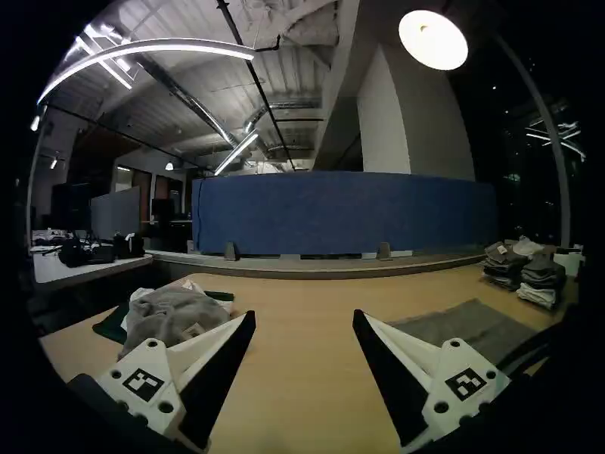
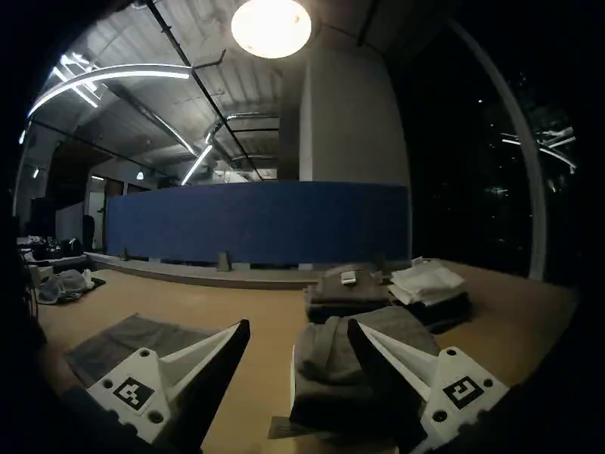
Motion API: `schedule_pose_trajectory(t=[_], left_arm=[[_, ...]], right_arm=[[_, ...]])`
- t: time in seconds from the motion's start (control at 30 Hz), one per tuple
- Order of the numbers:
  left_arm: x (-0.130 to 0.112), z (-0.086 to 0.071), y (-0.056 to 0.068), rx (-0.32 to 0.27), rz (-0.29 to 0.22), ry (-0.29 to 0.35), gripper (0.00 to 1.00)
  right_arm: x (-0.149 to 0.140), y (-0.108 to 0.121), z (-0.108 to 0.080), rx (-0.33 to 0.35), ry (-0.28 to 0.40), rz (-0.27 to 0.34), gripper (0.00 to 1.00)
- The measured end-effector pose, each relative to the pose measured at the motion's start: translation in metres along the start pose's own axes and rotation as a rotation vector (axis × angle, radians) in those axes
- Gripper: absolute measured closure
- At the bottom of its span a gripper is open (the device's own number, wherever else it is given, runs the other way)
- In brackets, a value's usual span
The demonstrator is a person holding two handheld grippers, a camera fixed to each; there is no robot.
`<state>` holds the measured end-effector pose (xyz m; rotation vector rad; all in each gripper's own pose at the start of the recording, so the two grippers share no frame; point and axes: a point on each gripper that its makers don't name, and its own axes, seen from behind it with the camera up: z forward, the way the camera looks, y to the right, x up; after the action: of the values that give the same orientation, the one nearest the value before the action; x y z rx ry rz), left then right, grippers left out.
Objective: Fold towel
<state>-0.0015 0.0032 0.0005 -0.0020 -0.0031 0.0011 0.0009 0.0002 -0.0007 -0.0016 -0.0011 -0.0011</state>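
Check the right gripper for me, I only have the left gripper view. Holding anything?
Observer: No. The right gripper is open, with nothing between its fingers.
Operator: What's ahead of it?
Observer: A folded gray towel, close in front and partly hidden by one finger.
Operator: And the flat one?
Observer: The flat gray towel lies spread on the table, off to that gripper's left.

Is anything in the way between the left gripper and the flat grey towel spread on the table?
Nothing visible. The left gripper is open above the table, and the flat towel lies off to the right in its view, with only wood between them.
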Motion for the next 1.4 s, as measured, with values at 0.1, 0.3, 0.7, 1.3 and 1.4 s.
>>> schedule_pose_trajectory(t=[0.1,0.3,0.7,1.3,1.4], left_arm=[[-0.003,0.002,-0.001,0.003,0.006,-0.011,0.04],[0.017,0.0,-0.004,0.014,0.019,-0.019,0.05],[0.141,-0.009,-0.013,0.008,-0.03,0.022,0.04],[0.216,-0.016,0.007,-0.074,0.015,0.0,0.05],[0.208,-0.019,0.022,-0.138,0.046,-0.041,0.05]], right_arm=[[0.0,0.002,0.0,-0.005,-0.006,-0.005,0.0],[0.014,0.0,-0.003,-0.009,-0.029,-0.028,0.0],[0.127,-0.008,-0.013,0.003,-0.01,-0.037,0.0],[0.21,-0.008,-0.022,0.035,0.002,-0.028,0.0],[0.204,-0.019,-0.025,0.085,-0.033,-0.055,0.0]])
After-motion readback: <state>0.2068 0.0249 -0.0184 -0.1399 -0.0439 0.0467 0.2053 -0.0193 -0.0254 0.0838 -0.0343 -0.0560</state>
